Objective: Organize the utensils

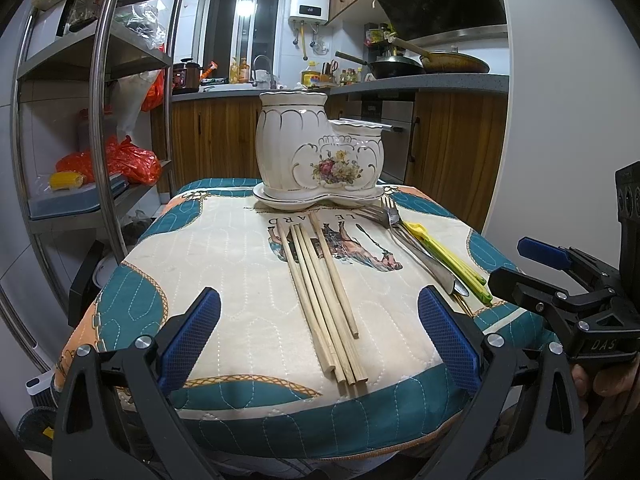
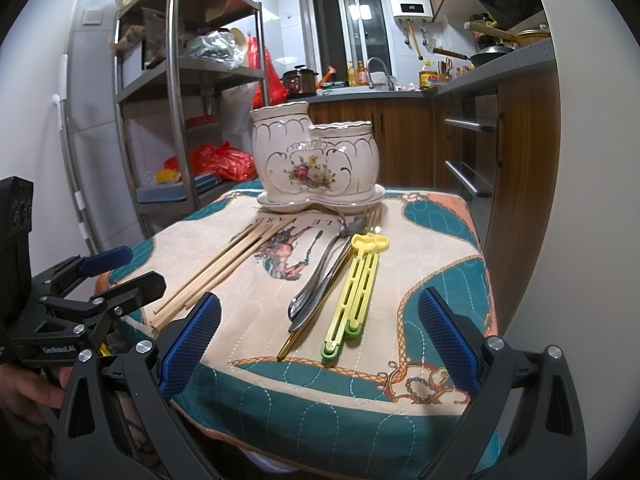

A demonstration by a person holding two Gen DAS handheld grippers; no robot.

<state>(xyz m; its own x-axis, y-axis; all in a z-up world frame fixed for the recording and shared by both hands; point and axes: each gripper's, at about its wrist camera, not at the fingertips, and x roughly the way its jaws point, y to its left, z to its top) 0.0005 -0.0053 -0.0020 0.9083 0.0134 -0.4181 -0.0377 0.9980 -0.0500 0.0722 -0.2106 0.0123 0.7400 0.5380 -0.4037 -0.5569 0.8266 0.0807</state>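
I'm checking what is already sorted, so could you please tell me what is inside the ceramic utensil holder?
Nothing sticks out above either rim of the ceramic utensil holder. Both cameras look from below rim height, so its interior is hidden.

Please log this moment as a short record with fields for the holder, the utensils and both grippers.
surface: quilted cloth
holder: ceramic utensil holder, upright on its saucer at the far edge
chopsticks: wooden chopsticks lying loose on the cloth
cutlery: metal fork and spoon beside yellow plastic chopsticks
left gripper: open, empty
right gripper: open, empty
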